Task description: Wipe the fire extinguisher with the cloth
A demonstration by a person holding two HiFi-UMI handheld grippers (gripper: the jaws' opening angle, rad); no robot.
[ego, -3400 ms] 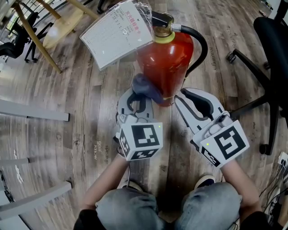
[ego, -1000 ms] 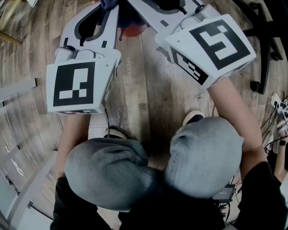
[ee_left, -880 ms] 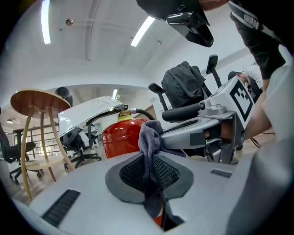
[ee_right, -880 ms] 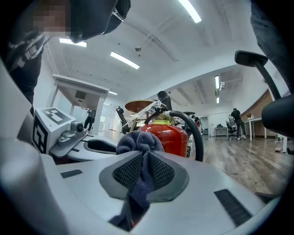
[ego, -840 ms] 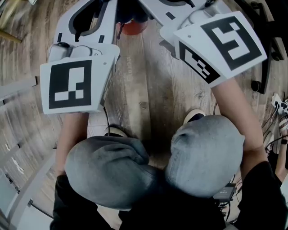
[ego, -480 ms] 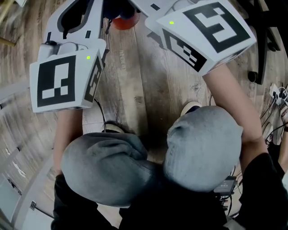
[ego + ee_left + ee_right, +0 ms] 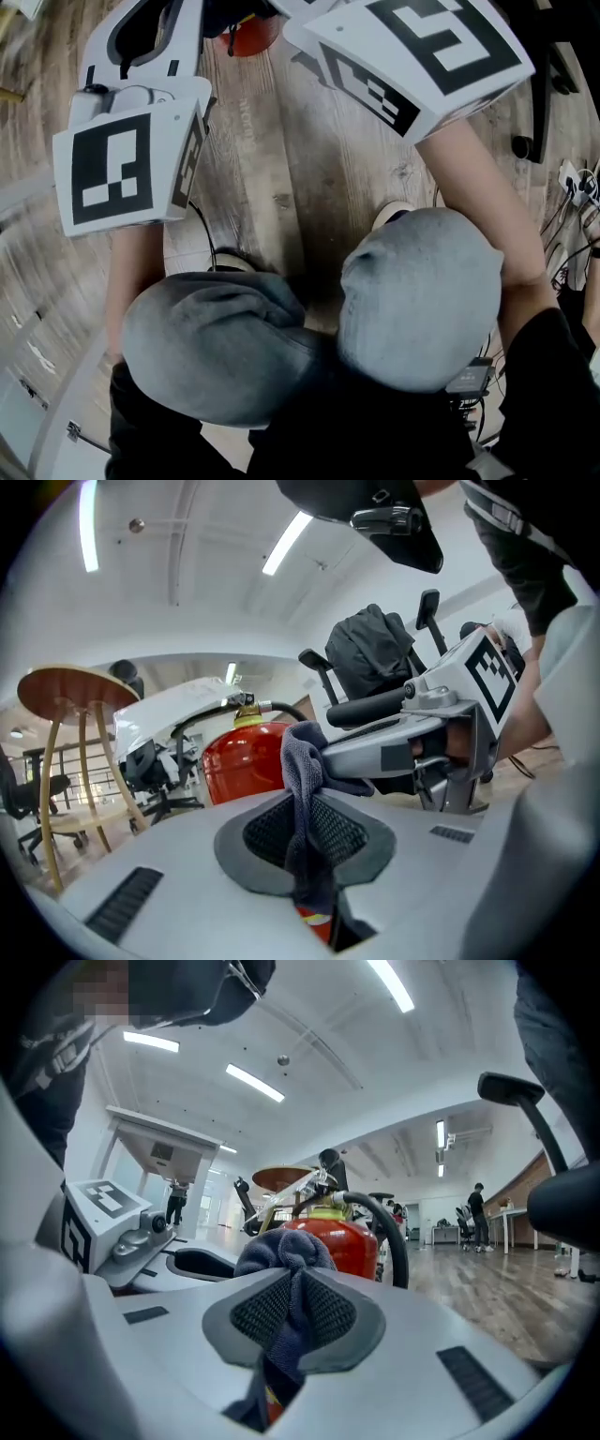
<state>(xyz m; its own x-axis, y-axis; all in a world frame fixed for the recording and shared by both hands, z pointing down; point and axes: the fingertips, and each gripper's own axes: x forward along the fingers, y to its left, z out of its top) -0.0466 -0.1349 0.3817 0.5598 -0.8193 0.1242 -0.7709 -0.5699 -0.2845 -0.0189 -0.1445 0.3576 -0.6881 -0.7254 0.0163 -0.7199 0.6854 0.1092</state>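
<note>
While crouched over the plank floor [image 7: 281,169], held both tools high, tips cut off by the head view's top edge. At far left, had a round wooden stool [image 7: 56,691] and office chairs [image 7: 155,761] beyond it, well apart from the work. Held the grey cloth [image 7: 302,761] pinched in the left gripper [image 7: 305,850], jaws closed on it, fold standing above the pads and tail hanging below. Saw the red fire extinguisher [image 7: 239,761] upright just behind the cloth, black hose arching off its top; could not tell whether cloth and cylinder touched. Held the right gripper [image 7: 291,1330] closed on the same cloth from the other side, its tips meeting the left gripper's at the fold. Had bare planks open between the extinguisher's base and the grey-trousered knees [image 7: 412,300]. At right, found a black chair base [image 7: 542,75] near the right forearm, cables [image 7: 574,180] at the frame edge, and open floor running off toward distant desks [image 7: 516,1211].
</note>
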